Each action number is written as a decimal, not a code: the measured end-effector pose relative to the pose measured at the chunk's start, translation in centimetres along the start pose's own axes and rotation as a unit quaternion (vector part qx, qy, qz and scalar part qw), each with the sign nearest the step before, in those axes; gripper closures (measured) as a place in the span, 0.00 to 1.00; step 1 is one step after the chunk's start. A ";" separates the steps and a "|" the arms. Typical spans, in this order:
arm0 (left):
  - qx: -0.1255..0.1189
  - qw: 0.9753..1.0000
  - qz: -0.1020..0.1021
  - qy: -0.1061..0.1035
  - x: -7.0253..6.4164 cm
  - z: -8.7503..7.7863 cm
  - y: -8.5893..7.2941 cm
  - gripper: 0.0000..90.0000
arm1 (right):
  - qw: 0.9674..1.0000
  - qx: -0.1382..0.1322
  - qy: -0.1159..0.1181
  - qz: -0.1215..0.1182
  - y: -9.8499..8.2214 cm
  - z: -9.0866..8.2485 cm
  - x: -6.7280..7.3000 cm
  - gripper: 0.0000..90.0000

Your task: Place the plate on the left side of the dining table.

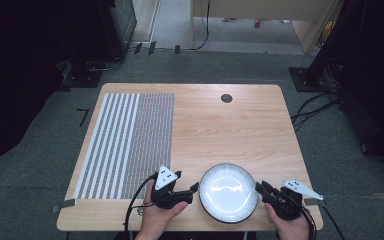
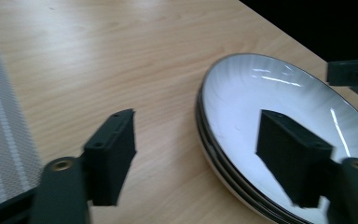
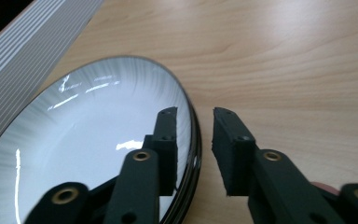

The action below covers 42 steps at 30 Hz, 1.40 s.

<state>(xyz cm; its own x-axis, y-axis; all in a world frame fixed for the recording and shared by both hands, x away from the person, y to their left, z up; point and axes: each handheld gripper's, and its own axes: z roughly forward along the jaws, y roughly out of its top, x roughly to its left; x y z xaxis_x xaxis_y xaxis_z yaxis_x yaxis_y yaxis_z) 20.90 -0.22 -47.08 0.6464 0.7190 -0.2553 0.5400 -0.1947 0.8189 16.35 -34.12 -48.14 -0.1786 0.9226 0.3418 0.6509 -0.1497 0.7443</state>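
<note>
The plates [image 1: 228, 192], a glazed stack at the worktop's [image 1: 220, 125] near edge, look heavy, slick and breakable. The rim is the only hold. The right claw [image 3: 195, 117] straddles it, part-spread; the left claw [image 2: 198, 140] straddles the opposite rim, wide.

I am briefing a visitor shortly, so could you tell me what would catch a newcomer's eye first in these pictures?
First, the glossy white plate with a dark rim at the table's near edge; the left gripper view suggests a stack. A hand-held black tool flanks it on each side: the left tool wide open astride its rim, the right tool with jaws narrowly straddling the opposite rim. Behind on the left lies a grey striped mat.
</note>
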 end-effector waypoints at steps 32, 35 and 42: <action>0.050 0.998 0.020 -0.032 -1.6 1.9 -1.8 0.73 | 0.997 -0.008 -0.057 0.047 -0.5 1.0 1.6 0.99; 0.050 0.998 0.022 -0.032 -1.6 2.0 -1.7 0.72 | 0.997 -0.007 -0.043 0.061 -0.5 1.0 1.2 0.99; 0.049 0.998 0.025 -0.039 -1.7 1.9 -1.6 0.71 | 0.997 -0.012 -0.034 0.064 -0.4 0.6 1.0 1.00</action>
<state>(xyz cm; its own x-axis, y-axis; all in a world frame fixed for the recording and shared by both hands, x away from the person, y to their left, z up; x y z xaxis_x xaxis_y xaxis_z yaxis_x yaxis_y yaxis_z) 19.96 -2.35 -48.97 0.7112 0.6539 -0.2581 0.5545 -0.2961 0.7777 16.38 -32.96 -48.42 -0.0447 0.9170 0.3963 0.6479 -0.2753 0.7103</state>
